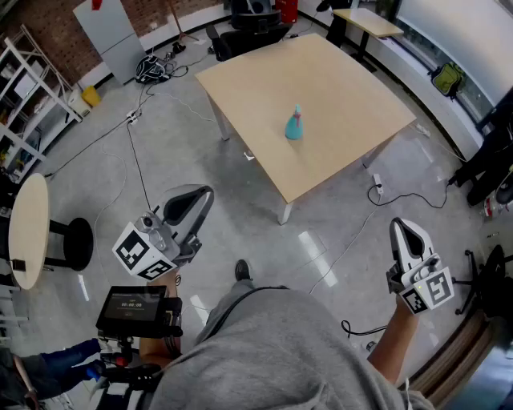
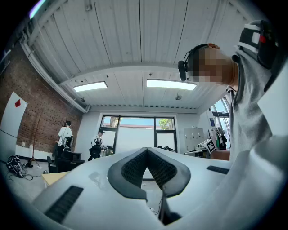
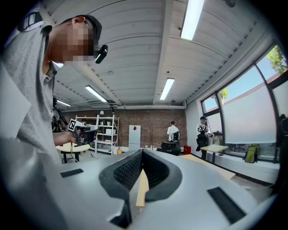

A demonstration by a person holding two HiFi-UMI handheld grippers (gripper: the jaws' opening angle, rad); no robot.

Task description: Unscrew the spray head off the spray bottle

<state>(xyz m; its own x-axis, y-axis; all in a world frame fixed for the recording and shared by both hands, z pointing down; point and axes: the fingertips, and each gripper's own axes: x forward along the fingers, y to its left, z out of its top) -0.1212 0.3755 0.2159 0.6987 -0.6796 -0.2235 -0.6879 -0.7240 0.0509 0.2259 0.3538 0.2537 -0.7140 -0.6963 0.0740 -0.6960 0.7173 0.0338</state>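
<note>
A small blue spray bottle (image 1: 294, 125) with its spray head on stands upright near the middle of the light wooden table (image 1: 337, 120), far ahead of me. My left gripper (image 1: 200, 197) hangs over the floor well short of the table, jaws shut with nothing in them. My right gripper (image 1: 401, 232) is held at the lower right, also shut and holding nothing. In the left gripper view the shut jaws (image 2: 146, 152) point toward windows; in the right gripper view the shut jaws (image 3: 141, 153) face a brick wall. The bottle shows in neither gripper view.
Cables (image 1: 136, 152) trail across the grey floor between me and the table. A round side table (image 1: 28, 228) and a black stool (image 1: 76, 243) stand at the left, shelving (image 1: 24, 88) behind them. Office chairs (image 1: 248, 24) and a second desk (image 1: 365, 22) sit beyond the table. People stand in the background.
</note>
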